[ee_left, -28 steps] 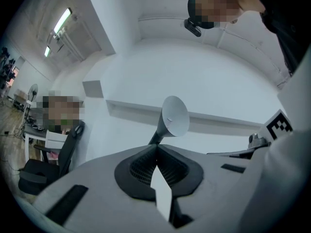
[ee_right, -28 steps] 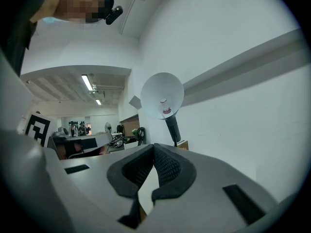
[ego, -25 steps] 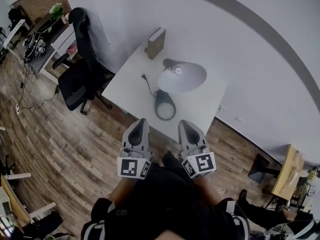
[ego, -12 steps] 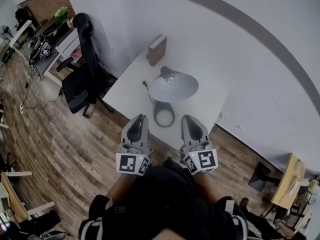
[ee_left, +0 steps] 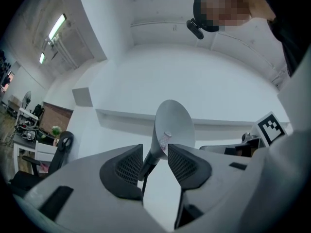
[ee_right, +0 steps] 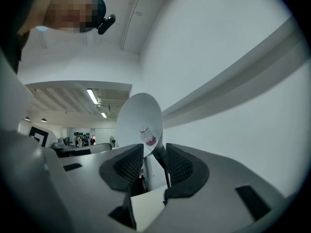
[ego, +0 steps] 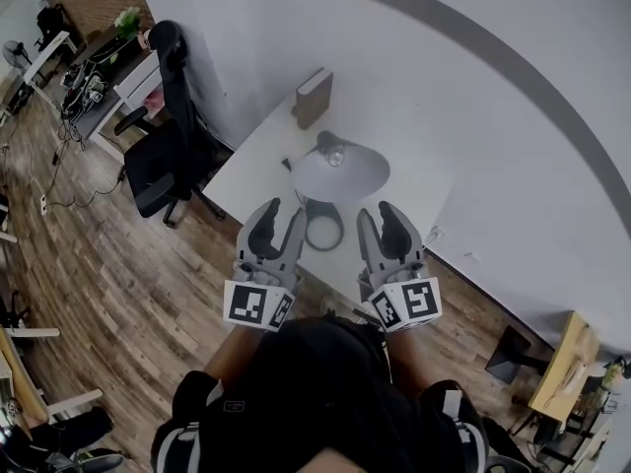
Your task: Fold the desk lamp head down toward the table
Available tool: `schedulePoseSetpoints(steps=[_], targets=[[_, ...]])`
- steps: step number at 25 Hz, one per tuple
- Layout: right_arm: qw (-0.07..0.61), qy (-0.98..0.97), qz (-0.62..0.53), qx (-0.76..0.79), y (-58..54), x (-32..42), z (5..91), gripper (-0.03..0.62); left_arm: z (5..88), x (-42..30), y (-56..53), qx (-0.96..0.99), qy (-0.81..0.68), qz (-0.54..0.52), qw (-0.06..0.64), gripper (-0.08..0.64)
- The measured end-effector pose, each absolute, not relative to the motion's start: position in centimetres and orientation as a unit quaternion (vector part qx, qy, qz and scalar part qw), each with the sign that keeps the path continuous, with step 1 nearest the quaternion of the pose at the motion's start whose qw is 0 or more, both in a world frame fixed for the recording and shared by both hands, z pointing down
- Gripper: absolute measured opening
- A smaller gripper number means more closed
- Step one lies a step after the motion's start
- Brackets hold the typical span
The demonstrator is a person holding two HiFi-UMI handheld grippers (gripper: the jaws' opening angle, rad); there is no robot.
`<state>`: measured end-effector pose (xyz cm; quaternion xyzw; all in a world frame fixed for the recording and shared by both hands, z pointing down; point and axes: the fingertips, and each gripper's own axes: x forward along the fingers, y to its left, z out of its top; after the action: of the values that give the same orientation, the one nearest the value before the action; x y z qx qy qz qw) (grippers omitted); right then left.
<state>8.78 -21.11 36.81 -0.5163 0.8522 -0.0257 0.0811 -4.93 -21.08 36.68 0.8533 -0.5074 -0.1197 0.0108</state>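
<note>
White table [ego: 258,170] carries desk lamp [ego: 340,170]: shade tipped upward, bulb showing, ring base [ego: 323,229] near front edge. Your left gripper [ego: 279,217] and right gripper [ego: 382,221] hover either side of base, touching nothing. Both jaw pairs just opened, now spread; nothing between pads, lamp beyond gaps.

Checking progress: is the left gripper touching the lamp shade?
Apart. Head view shows table between lamp shade and left gripper, whose empty jaws have just been opening.
</note>
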Motion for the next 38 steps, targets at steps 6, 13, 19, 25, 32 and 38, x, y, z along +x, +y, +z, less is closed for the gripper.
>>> schedulePoseSetpoints(steps=[6, 13, 19, 25, 32, 38], targets=[[0.084, 0.858, -0.015, -0.507, -22.3, 8.2, 35.7, 0.169, 35.0, -4.2, -22.3, 0.860, -0.495, -0.122, 0.005, 0.173], [0.088, 0.857, -0.010, -0.508, -24.1, 7.9, 34.9, 0.170, 33.6, -3.7, -24.0, 0.862, -0.492, -0.122, -0.005, 0.173], [0.077, 0.859, -0.014, -0.506, -25.1, 7.5, 35.1, 0.153, 33.9, -3.3, -24.9, 0.867, -0.486, -0.108, -0.006, 0.135], [0.071, 0.862, -0.013, -0.501, -25.3, 7.2, 35.6, 0.087, 34.1, -2.7, -25.0, 0.874, -0.476, -0.102, -0.007, 0.087], [0.066, 0.862, -0.013, -0.503, -25.2, 7.1, 36.0, 0.086, 34.6, -3.0, -24.8, 0.872, -0.476, -0.112, 0.008, 0.075], [0.058, 0.860, -0.014, -0.507, -24.4, 7.3, 37.2, 0.084, 35.6, -3.1, -23.8, 0.866, -0.488, -0.112, 0.008, 0.064]])
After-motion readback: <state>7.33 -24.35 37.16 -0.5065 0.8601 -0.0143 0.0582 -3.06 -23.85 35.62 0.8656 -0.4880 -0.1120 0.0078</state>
